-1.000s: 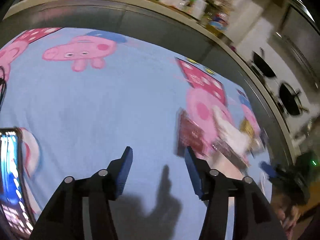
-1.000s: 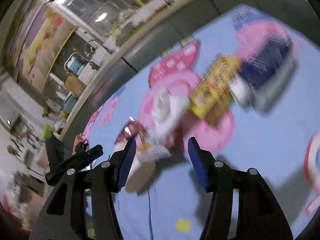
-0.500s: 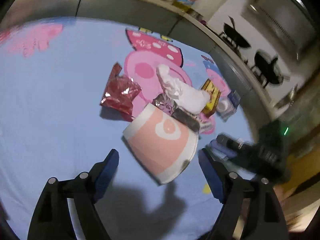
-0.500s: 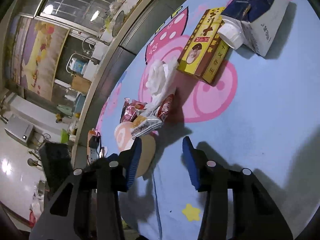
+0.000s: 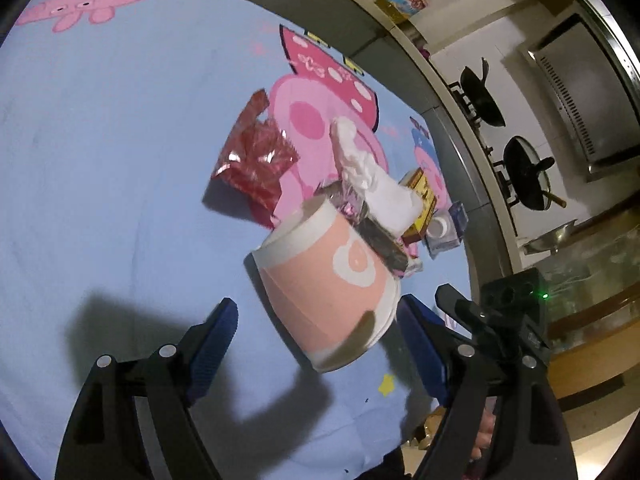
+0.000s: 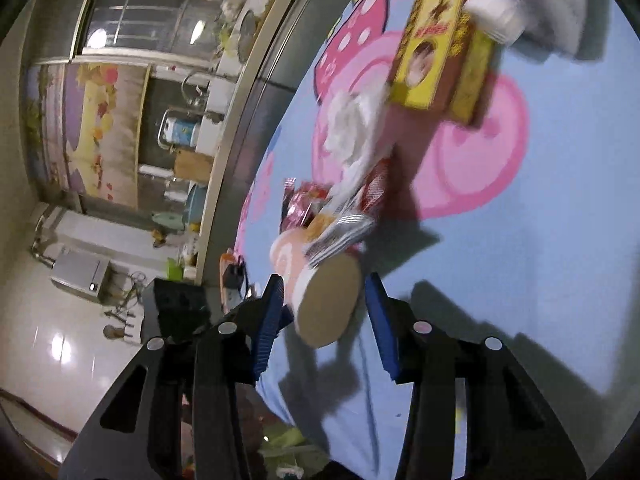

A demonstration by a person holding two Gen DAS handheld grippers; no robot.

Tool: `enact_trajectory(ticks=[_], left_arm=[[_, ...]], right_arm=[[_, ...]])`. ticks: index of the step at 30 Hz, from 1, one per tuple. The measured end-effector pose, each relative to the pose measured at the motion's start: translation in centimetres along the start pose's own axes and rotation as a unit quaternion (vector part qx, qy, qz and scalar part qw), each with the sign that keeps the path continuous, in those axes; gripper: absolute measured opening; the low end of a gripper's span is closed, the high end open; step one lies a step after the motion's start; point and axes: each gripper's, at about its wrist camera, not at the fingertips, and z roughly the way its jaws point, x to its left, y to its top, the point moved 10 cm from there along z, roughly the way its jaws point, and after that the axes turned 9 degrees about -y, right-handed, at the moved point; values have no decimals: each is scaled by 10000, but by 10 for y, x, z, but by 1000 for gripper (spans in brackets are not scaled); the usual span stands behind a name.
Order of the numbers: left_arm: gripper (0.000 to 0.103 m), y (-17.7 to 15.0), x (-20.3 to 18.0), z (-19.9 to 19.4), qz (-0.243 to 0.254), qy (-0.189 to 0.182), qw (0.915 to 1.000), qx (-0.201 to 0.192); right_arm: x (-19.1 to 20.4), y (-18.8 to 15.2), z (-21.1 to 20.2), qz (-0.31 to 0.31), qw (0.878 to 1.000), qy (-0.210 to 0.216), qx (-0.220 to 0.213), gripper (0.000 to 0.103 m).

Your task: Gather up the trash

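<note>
Dim indoor light. Hard dark shadows fall on the blue cloth (image 5: 120,160) toward 6 o'clock. The right view is motion-blurred, worst at 1 o'clock. Fisheye bending and black vignetting ring both pictures.

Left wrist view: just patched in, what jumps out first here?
A pink-and-white paper cup lying on its side on the blue cartoon-pig cloth, just ahead of the left gripper, whose jaws stand wide apart. Behind the cup sits a trash pile: a red foil wrapper, a crumpled white tissue and a yellow box.
</note>
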Motion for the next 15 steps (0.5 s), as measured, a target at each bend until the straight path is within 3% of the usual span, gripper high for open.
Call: enact_trajectory(ticks=[4, 6, 10, 13, 15], left_arm=[[81, -3, 0, 3, -27, -82, 10000, 10], [81, -3, 0, 3, -66, -124, 9999, 1], [78, -4, -4, 4, -98, -287, 9995, 19], [71, -3, -9, 9, -87, -440, 9990, 55], [68, -1, -13, 14, -82, -459, 9989, 68]], right_arm=[[12, -9, 24, 81, 9994, 180, 271, 27], [16, -12, 34, 142, 9987, 289, 406, 5], [7, -10, 42, 610, 9960, 472, 457, 4], [-12, -13, 48, 1356, 9843, 913, 672, 4], [-16, -14, 49, 1500, 9807, 1031, 712, 4]])
